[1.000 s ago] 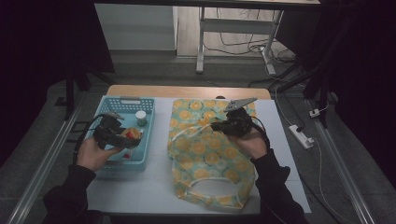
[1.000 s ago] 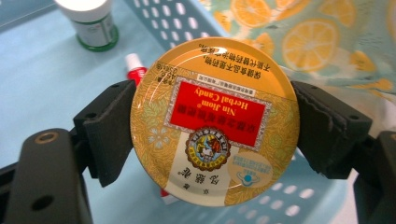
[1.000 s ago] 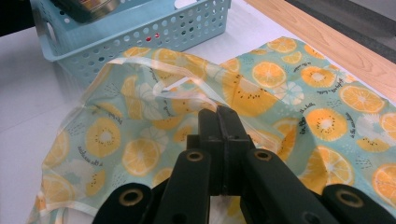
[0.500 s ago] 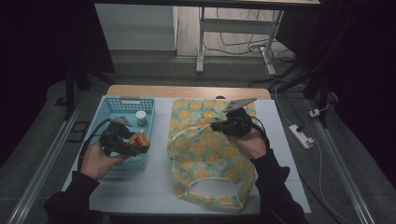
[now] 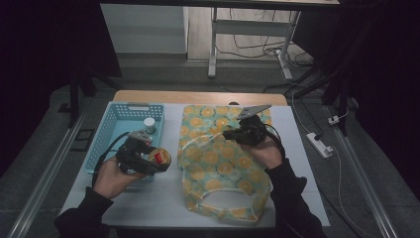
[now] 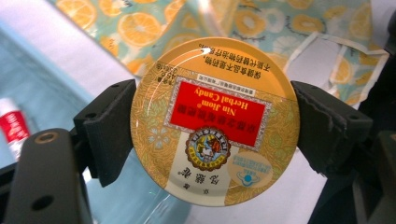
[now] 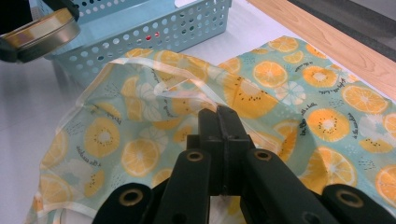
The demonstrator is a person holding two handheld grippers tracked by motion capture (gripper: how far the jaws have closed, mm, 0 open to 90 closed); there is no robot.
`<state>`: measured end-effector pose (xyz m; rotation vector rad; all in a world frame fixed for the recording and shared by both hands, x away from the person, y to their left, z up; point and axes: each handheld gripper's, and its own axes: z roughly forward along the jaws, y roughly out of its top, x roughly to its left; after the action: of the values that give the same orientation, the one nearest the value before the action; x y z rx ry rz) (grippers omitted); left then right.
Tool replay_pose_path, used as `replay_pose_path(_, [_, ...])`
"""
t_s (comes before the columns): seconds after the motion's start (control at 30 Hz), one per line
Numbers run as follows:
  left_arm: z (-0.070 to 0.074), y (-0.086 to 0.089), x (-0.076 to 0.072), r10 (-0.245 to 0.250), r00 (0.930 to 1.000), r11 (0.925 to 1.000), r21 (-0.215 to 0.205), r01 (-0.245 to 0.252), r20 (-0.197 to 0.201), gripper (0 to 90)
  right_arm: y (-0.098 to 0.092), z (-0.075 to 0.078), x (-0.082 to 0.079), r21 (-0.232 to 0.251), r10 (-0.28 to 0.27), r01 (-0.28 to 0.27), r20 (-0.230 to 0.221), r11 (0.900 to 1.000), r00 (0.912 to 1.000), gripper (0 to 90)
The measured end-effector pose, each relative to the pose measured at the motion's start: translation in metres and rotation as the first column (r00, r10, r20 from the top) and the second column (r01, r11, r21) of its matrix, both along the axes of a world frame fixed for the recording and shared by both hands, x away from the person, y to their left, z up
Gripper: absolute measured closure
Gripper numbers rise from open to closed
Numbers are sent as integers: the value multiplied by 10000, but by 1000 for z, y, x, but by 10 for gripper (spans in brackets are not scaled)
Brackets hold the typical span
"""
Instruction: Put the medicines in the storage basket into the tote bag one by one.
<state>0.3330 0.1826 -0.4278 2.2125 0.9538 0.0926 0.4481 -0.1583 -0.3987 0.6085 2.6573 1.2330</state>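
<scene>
One candy tin [image 6: 215, 122], one orange-print bag [image 5: 218, 163], one blue basket [image 5: 113, 130] — two grippers.

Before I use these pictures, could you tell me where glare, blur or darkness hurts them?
High view: dark surroundings, the table dim and soft. Left gripper view: the candy tin is sharp, with a small glare spot near its top rim; the orange-print bag behind is blurred. Right gripper view: evenly lit, the bag sharp, the near tongs slightly soft.
</scene>
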Motion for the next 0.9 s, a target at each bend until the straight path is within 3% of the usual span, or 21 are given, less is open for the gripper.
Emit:
replay_pose_path(0.4, [0,-37,0,-899,9959,9960,-5,899,138,204,1,-2,0,-59,33,-33,-15,10000,10000,895])
replay_pose_path(0.9, [-13,-82,18,-1606,9869,9870,97,1605,114,204,2,-3,0,-34,39,-39,13,10000,10000,895])
